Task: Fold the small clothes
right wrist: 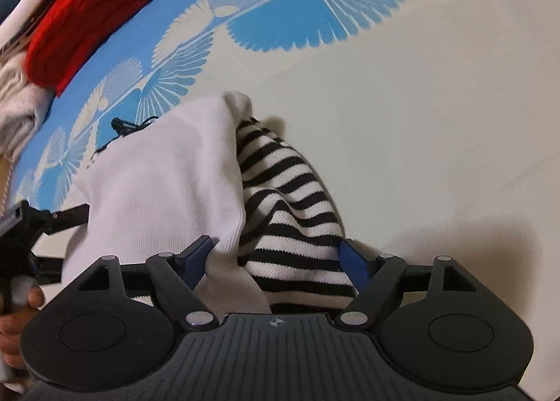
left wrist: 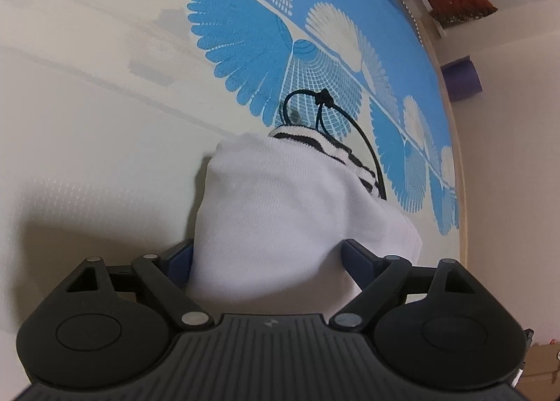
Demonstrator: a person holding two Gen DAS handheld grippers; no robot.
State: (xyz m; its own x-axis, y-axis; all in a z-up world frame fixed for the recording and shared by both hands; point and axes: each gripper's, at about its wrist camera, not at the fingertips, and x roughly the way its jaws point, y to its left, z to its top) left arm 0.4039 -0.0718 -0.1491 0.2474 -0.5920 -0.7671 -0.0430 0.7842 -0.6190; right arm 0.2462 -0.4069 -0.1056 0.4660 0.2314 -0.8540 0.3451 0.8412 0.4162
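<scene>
Both claws are on the same garment, a small white piece with a black-and-white striped part, lying on the bed.

Left claw (left wrist: 267,254): fingers (left wrist: 358,259) spread wide, white garment (left wrist: 280,208) bunched between them. Cloth fills the gap, but I can't tell whether the pads are actually biting or just straddling it. My guess is I'm holding this end up so the fold line stays straight.

Right claw (right wrist: 280,254): same posture, fingers (right wrist: 353,261) wide apart. The seam where the white layer overlaps the striped part (right wrist: 294,226) runs right between them. Grip not confirmable here either; the fabric hides the pads. From this view the left claw sits just beside the garment's white side, so both ends are covered, which suits a two-point lift or a fold-over.

Beyond the garment: a black drawstring (left wrist: 323,99) with a knot pokes out at its far edge, loose on the bed sheet (left wrist: 105,121). Worth keeping it tucked, since it may snag or stick out of the finished fold.

Further past the garment: a red knitted item (right wrist: 94,15) near the bed's edge, well apart, probably other laundry, with a pale knit (right wrist: 17,110) beside it.

Fold looks partway; the white layer sits over the stripes but isn't flat.
</scene>
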